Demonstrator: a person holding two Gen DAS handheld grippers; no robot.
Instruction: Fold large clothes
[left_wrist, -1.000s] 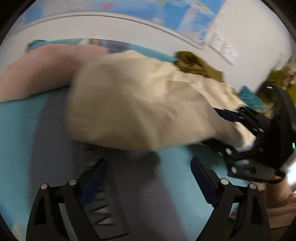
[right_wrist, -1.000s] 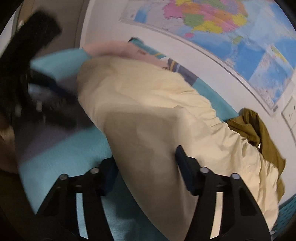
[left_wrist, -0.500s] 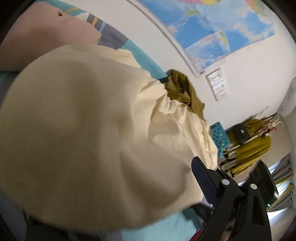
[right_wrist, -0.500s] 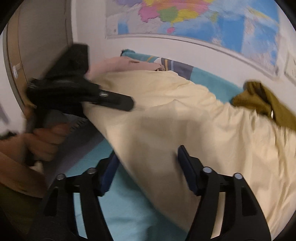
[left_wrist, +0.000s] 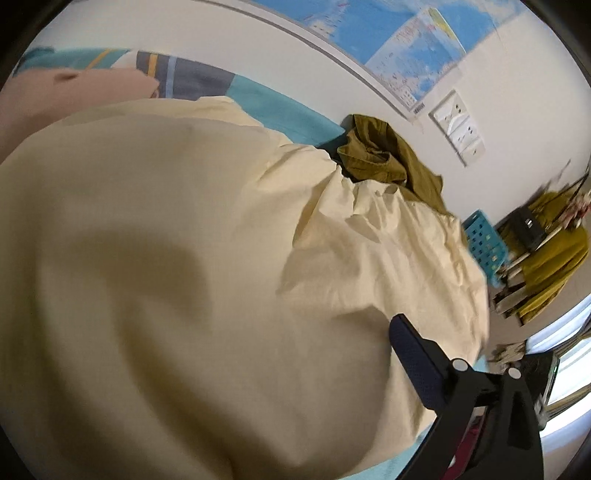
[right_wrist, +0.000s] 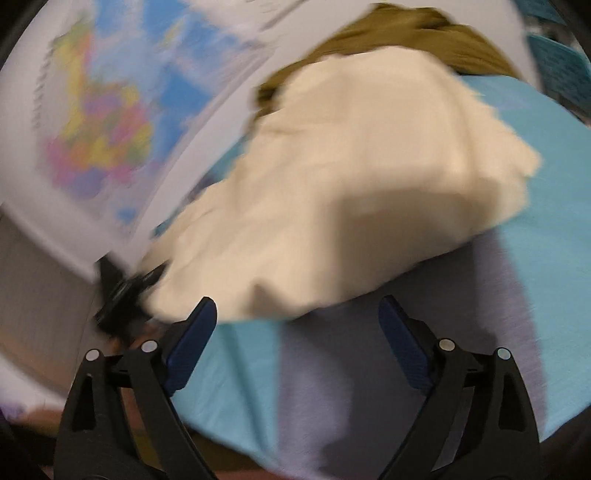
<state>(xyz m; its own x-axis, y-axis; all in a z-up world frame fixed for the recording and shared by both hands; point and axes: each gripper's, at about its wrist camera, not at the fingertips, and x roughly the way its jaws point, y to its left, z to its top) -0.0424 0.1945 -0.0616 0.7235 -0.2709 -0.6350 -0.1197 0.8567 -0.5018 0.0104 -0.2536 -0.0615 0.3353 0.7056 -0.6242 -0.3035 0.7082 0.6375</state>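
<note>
- Leftmost in our left wrist view, a pink pillow (left_wrist: 55, 96) lies at the head of the turquoise bed (left_wrist: 280, 110), with a striped pillow (left_wrist: 184, 75) just beside it against the wall.
- Filling the middle is the cream garment (left_wrist: 203, 258), spread over the bed and bunched into wrinkles at its right end.
- Our left gripper (left_wrist: 258, 424) is mostly buried under that cloth: we see only one blue-padded finger (left_wrist: 413, 365) at the lower right, the other hidden. Its jaws are opening; the cloth drapes over the gap, and we cannot tell whether a pad presses on it.
- Further right, an olive garment (left_wrist: 384, 155) sits crumpled against the wall, touching the cream one.
- Above it hang a world map (left_wrist: 399, 48) and a white switch panel (left_wrist: 458, 125).
- Far right stand a blue crate (left_wrist: 484, 243) and a rack draped in mustard cloth (left_wrist: 554, 251).
- Turning to the blurred right wrist view, our right gripper (right_wrist: 297, 343) hovers over bare bed sheet, its jaws opening with nothing between them, just short of the cream garment's near edge.
- At that view's left edge a dark blurred shape touches the cream cloth; we cannot tell what it is.
</note>
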